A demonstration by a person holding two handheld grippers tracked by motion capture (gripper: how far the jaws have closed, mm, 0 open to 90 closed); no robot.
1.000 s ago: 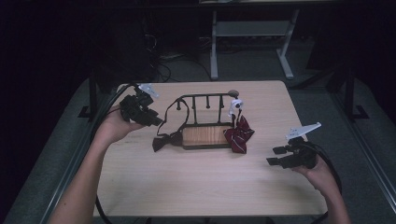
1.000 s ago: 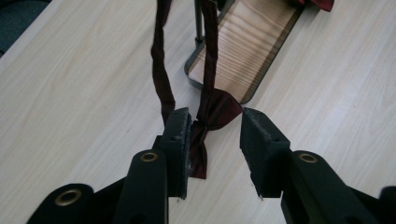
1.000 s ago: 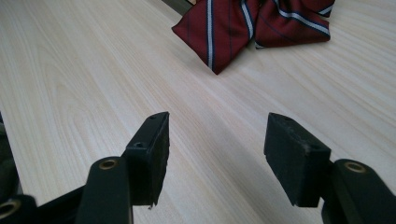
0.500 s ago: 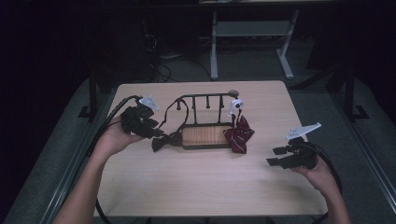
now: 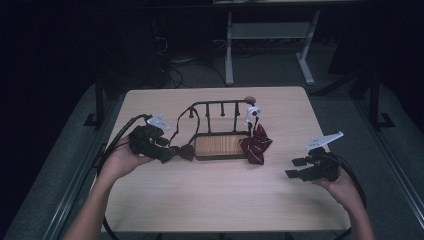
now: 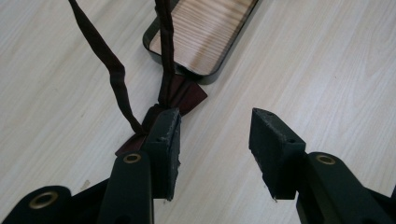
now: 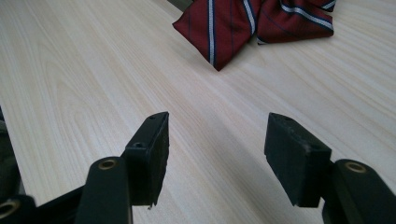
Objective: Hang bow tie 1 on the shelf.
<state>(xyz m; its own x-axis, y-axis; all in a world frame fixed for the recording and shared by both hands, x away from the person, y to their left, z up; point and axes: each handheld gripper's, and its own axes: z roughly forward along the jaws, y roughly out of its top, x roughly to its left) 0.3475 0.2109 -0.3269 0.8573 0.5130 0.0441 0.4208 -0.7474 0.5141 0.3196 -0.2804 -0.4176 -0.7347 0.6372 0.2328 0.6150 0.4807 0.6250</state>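
- my left gripper (image 6: 212, 140) sits low over the pale wooden table (image 5: 210, 200), at its left side. its jaws have just been opening, and now they stand apart with only bare table in the gap.
- the small dark brown cloth bow tie (image 6: 180, 98) lies on the table, touching the outside of my one jaw, not between the two. so i have let it go.
- two thin dark brown straps (image 6: 112, 70) run up from the bow and away from me, toward the black metal rack with a wooden tray base (image 5: 220, 145).
- in the high view, the bow sits just left of the tray's left end, with its wings pointing left and right along the table.
- my left hand is much nearer to it than my right hand.
- i think my next move needs me to slide a bit sideways so the bow comes between the jaws.
- my right gripper (image 7: 215, 154) rests well apart, at the right side, jaws wide with nothing in them.
- the red striped cloth bow tie (image 7: 257, 23) lies ahead of it, by the tray's right end.
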